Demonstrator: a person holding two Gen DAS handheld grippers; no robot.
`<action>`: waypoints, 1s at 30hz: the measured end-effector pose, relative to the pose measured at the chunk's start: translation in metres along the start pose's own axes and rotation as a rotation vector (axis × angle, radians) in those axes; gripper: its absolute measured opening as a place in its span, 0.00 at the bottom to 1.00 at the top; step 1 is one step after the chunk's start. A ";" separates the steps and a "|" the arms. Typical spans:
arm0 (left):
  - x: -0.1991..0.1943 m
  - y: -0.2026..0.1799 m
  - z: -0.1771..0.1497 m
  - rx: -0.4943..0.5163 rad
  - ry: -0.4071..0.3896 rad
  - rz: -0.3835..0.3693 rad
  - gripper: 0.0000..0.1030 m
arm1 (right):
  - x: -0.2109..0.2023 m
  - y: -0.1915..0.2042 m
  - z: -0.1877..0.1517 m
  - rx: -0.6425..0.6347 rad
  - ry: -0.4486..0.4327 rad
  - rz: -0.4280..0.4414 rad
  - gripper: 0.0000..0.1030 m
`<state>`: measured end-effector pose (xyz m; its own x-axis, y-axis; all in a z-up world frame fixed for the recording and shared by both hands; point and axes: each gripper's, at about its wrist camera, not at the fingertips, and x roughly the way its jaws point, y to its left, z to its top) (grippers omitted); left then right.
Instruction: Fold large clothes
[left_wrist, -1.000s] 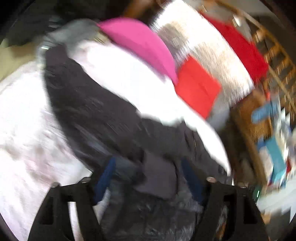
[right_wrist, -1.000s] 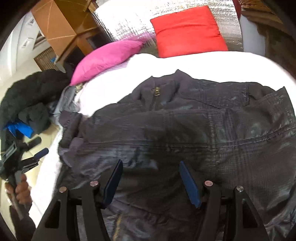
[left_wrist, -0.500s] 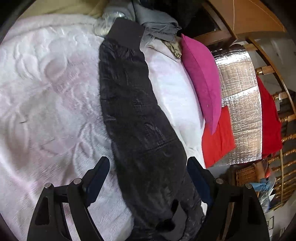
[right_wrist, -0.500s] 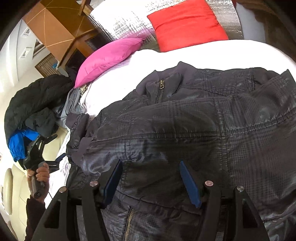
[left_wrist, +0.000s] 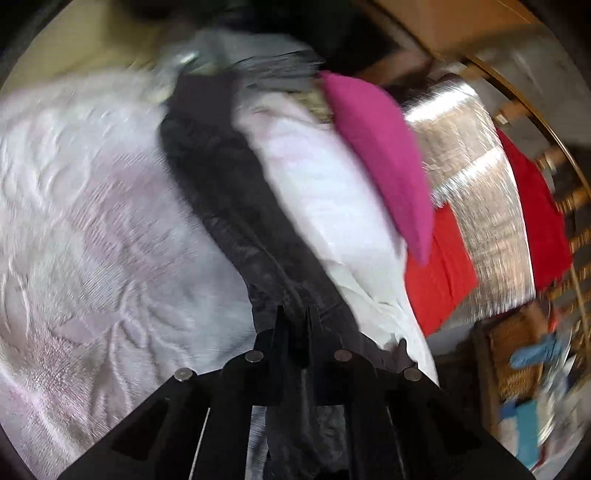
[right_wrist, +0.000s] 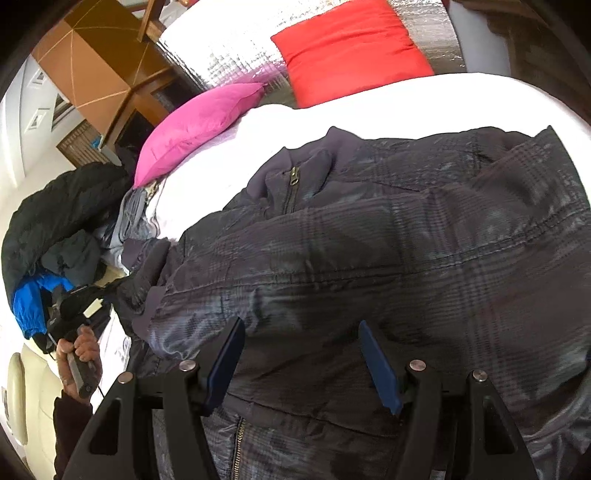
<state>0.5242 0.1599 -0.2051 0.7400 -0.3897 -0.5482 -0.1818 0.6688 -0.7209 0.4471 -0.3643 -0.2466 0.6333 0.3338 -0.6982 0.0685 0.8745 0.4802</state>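
Note:
A dark plaid zip-up jacket lies spread on a white bed, collar toward the pillows. Its long sleeve stretches away across the bedspread in the left wrist view. My left gripper is shut on the sleeve near the shoulder end, with the fabric bunched between the fingers. My right gripper is open and empty, hovering just over the jacket's front near the zipper. The left gripper and the hand holding it also show in the right wrist view, at the left bed edge.
A pink pillow and a red pillow lean on a silver foil panel at the bed's head. A pile of dark and blue clothes lies at the left. A wooden cabinet stands behind.
My left gripper has closed on the jacket sleeve; half a second ago it was open above it. The right gripper has stayed open over the jacket front, shifting only slightly.

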 end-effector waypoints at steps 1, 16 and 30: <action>-0.004 -0.013 -0.004 0.044 -0.009 -0.009 0.06 | -0.002 -0.001 0.000 0.003 -0.005 0.000 0.66; 0.024 -0.171 -0.202 0.715 0.209 0.022 0.05 | -0.040 -0.022 0.003 0.044 -0.060 -0.002 0.66; -0.034 -0.132 -0.128 0.419 0.407 -0.224 0.73 | -0.046 -0.040 0.009 0.119 -0.045 0.027 0.73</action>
<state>0.4402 0.0035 -0.1453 0.4096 -0.7042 -0.5799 0.2800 0.7021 -0.6547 0.4220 -0.4177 -0.2293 0.6698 0.3385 -0.6609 0.1400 0.8165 0.5601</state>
